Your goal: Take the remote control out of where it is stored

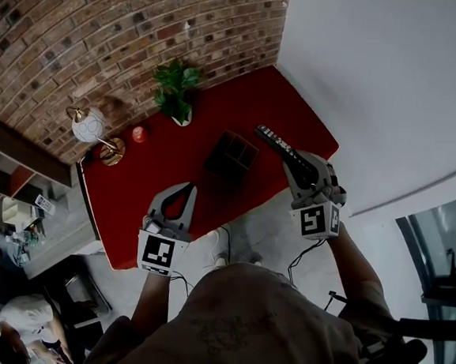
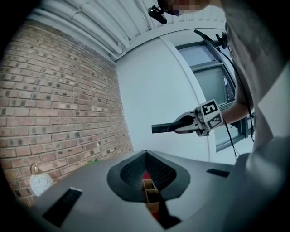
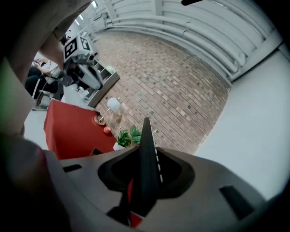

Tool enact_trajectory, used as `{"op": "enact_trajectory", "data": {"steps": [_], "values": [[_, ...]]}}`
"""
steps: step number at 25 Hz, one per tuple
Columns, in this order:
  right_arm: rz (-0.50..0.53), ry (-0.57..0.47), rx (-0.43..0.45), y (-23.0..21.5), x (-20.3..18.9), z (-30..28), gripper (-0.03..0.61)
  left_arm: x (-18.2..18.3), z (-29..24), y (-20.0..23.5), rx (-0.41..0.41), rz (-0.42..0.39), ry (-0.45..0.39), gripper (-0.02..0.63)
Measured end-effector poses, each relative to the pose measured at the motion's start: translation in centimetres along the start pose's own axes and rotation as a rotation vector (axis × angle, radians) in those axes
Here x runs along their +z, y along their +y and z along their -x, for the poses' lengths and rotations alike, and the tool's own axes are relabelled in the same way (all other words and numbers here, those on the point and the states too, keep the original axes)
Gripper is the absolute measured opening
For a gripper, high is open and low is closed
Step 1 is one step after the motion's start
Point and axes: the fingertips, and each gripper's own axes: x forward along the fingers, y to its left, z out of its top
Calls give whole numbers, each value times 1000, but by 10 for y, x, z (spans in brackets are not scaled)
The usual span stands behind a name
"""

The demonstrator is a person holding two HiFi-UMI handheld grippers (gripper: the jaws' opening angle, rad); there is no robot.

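A person is holding a remote control (image 1: 273, 139) clamped in the right gripper (image 1: 293, 161) above a red tabletop (image 1: 152, 182). The left gripper (image 1: 189, 187), tips together, is hovering short of a dark wooden box (image 1: 232, 156); a plant (image 1: 175, 89) and a lamp (image 1: 90, 125) are standing behind.

The plant (image 1: 175, 91) is standing at the table's (image 1: 173, 172) wall-side edge. The lamp (image 1: 90, 125) is sitting near its left corner, a small ball (image 1: 139, 135) lying between them. The compartment box (image 1: 232, 157) is resting mid-table. The remote control (image 1: 275, 142) is hanging above the right corner, in the right gripper (image 1: 297, 166).
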Motion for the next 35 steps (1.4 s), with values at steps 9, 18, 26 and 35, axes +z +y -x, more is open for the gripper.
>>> {"op": "enact_trajectory", "data": {"steps": [9, 18, 26, 35], "values": [[-39, -72, -28, -27, 40, 51, 110, 14, 1, 6, 10, 10, -59, -2], [-367, -225, -110, -38, 57, 77, 110, 28, 1, 12, 11, 46, -81, -2], [-471, -275, -72, -23, 53, 82, 110, 24, -2, 16, 33, 101, -66, -2], [-528, -253, -73, -18, 40, 82, 110, 19, -3, 15, 30, 117, -55, -2]]}}
